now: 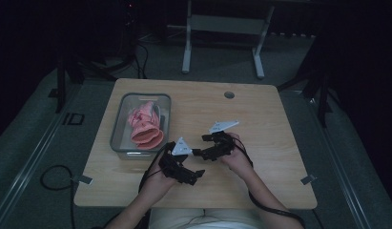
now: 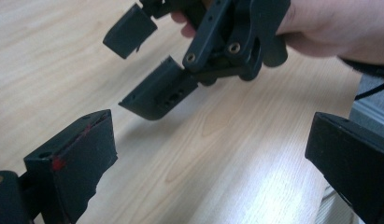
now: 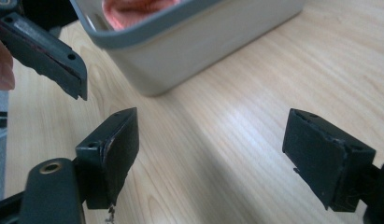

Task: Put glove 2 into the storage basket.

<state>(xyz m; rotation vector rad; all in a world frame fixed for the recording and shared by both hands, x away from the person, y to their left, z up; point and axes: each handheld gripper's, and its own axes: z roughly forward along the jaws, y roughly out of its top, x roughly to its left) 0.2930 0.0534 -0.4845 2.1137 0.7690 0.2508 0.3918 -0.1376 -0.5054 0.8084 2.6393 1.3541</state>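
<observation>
A clear grey-rimmed bin (image 1: 118, 125) stands on the left of the wooden table (image 1: 260, 119) and holds pink cloth (image 1: 146, 126). My left gripper (image 1: 191, 167) hovers near the table's front middle. In the left gripper view it (image 2: 208, 158) is open over bare wood, with nothing between its jaws. My right gripper (image 1: 201, 144) is just right of it, jaws pointing toward the bin. In its own view the right gripper (image 3: 217, 154) is open and empty, with the bin (image 3: 203, 46) and pink cloth (image 3: 133, 9) close ahead. The two grippers nearly face each other.
In the left gripper view, the right gripper's jaws (image 2: 157, 91) and the hand (image 2: 330, 25) holding it are close ahead. One left jaw (image 3: 45, 46) shows at the top left of the right gripper view. A round grommet (image 1: 229, 94) sits near the table's far edge.
</observation>
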